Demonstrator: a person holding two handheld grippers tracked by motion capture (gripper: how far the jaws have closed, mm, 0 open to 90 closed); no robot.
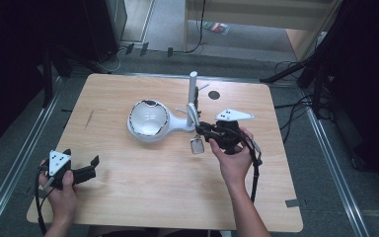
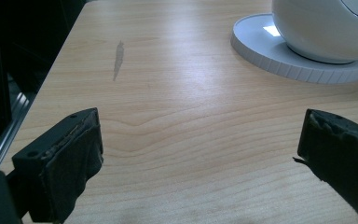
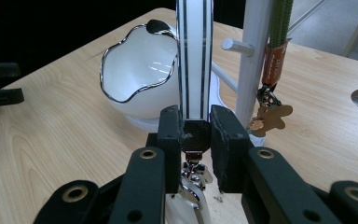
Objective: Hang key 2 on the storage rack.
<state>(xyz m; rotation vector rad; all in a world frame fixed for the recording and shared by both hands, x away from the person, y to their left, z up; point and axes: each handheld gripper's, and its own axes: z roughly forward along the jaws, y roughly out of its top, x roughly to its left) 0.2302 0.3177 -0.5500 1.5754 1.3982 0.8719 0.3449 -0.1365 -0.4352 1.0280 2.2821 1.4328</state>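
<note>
While the left gripper point(image 1: 81, 174) sits near the table's front-left corner, its jaws stand wide apart with nothing between them, only pale wooden table point(image 2: 177, 116) ahead of it. Moving right, there's the white egg-shaped dish with a wavy dark rim point(image 1: 148, 118) on its round white base, mid-table. Just beside it rises the slim white peg stand point(image 1: 193, 96), and in the right gripper view a green cord with an orange tag and a little gold bear charm point(image 3: 269, 116) hangs from one of its pegs. Now the action: the right gripper point(image 3: 196, 135) has its black pads clamped on the dark mesh end of a white strap with black stripes point(image 3: 195, 60), which runs straight up out of the jaws, a silver clasp and a white tag dangling below. In the high view that hand works right next to the stand. My read: the strap is being hung on the stand, or lifted off it; I can't tell which. Next comes a careful vertical move, keeping clear of the charm.
</note>
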